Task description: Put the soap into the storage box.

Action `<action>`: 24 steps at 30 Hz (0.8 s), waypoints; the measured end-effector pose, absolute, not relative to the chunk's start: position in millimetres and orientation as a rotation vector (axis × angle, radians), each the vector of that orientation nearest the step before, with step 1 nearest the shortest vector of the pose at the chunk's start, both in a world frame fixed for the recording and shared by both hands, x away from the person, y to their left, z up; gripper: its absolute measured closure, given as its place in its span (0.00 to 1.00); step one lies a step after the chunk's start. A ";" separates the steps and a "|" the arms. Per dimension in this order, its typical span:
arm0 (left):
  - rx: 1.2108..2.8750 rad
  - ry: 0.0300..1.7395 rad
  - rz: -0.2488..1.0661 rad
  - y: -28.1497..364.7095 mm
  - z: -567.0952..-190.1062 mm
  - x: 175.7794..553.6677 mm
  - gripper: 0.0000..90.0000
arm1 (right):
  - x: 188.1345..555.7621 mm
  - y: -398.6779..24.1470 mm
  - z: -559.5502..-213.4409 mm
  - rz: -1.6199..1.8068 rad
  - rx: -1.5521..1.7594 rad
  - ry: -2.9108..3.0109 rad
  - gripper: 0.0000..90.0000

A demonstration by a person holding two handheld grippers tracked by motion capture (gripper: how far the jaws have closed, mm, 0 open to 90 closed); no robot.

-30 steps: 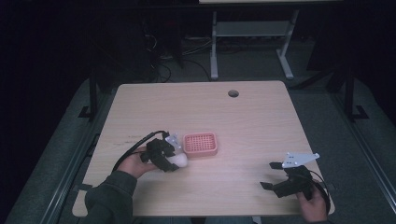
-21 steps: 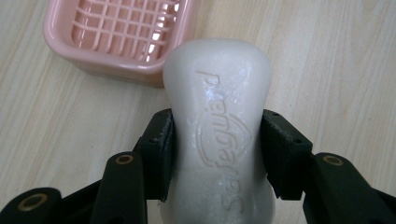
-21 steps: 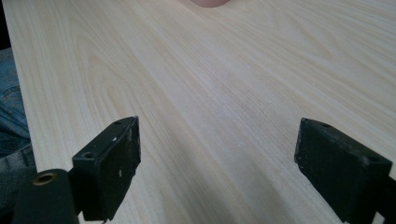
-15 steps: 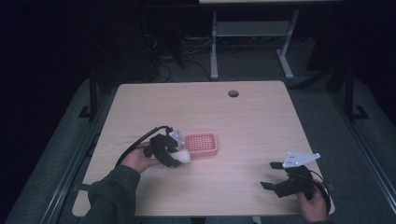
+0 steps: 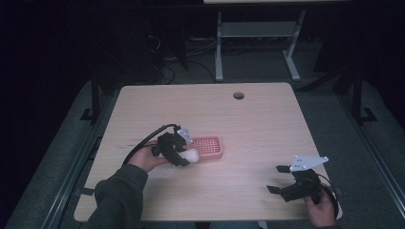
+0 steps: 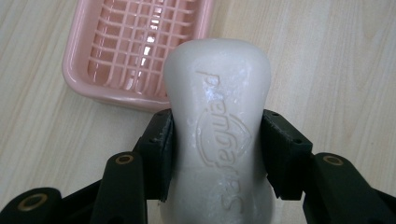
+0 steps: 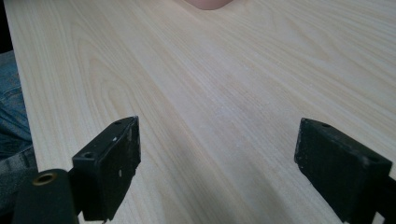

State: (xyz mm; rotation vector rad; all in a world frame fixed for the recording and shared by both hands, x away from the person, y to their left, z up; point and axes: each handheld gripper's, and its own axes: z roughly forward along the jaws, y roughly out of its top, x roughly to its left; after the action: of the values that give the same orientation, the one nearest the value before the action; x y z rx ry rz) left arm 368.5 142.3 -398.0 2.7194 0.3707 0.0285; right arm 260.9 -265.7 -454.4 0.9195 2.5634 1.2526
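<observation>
A white bar of soap [image 6: 217,116] with raised lettering is clamped between the black jaws of my left gripper [image 6: 217,140]. In the high view the soap [image 5: 191,155] hangs just left of a pink slotted soap dish [image 5: 206,146] lying on the light wooden table [image 5: 248,124], with the left gripper [image 5: 184,155] at the dish's near left corner. From the left gripper view the dish [image 6: 135,46] lies just beyond the soap's tip. My right gripper [image 5: 279,179] rests low near the table's front right, jaws wide apart and empty; its view [image 7: 217,158] looks over bare wood.
A round cable hole [image 5: 238,95] sits near the table's far edge. Beyond the table stands a metal desk frame [image 5: 253,38] with cables on the dark floor. A pink edge of the dish [image 7: 208,4] peeks in at the top of the right gripper view.
My left hand has carried the soap a little to the right and slightly up, closer to the pink dish. The right gripper has stayed where it was.
</observation>
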 end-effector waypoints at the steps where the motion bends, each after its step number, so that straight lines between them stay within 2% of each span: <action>1: 2.722 0.368 0.028 141.0 -397.4 369.0 0.55 | 260.9 -266.0 -454.3 1.253 0.916 2.563 0.16; 24: 2.734 0.338 0.037 124.5 -387.1 384.4 0.55 | 260.5 -267.2 -454.1 1.261 0.922 2.558 0.16</action>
State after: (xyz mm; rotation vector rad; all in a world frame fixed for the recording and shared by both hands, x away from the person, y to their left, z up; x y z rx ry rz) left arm 384.4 124.5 -387.1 2.7339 0.3375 0.0368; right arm 260.5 -267.2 -454.1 0.9219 2.5582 1.2610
